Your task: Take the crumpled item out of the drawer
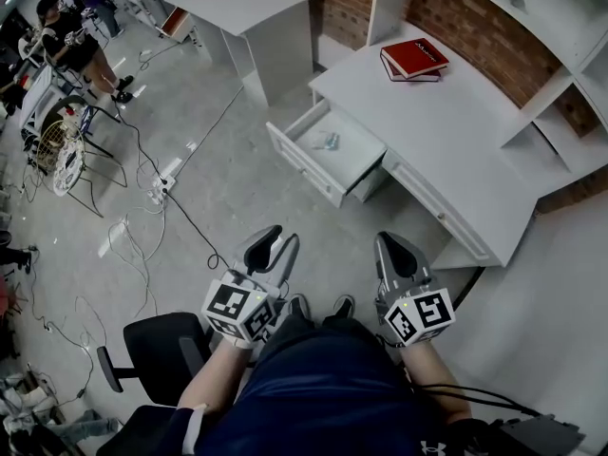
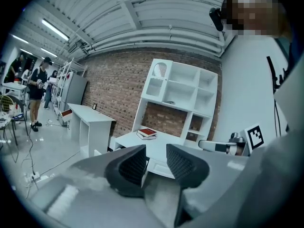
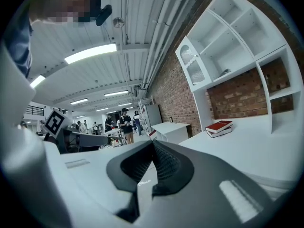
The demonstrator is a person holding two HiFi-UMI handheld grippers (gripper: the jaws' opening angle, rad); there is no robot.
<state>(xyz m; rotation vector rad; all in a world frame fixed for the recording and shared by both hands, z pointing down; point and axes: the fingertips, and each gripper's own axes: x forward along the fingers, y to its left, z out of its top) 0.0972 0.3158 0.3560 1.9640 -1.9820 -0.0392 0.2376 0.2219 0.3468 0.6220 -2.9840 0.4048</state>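
A small pale crumpled item (image 1: 328, 142) lies inside the open white drawer (image 1: 302, 164), which is pulled out from the white desk (image 1: 456, 131). Both grippers hang low in the head view, well short of the drawer, above the person's lap. My left gripper (image 1: 275, 246) is open, and its dark ribbed pads (image 2: 134, 164) stand apart with nothing between them. My right gripper (image 1: 393, 252) is shut, its pads (image 3: 164, 161) meeting at the tips with nothing held. In the left gripper view the desk (image 2: 156, 148) shows beyond the jaws.
A red book (image 1: 415, 57) lies on the desk's far end, and it also shows as the red book (image 3: 219, 127). White shelves (image 1: 541, 27) rise behind the desk against a brick wall. A second white desk (image 1: 252, 8), floor cables (image 1: 142, 188), an office chair (image 1: 157, 350) and people at far left.
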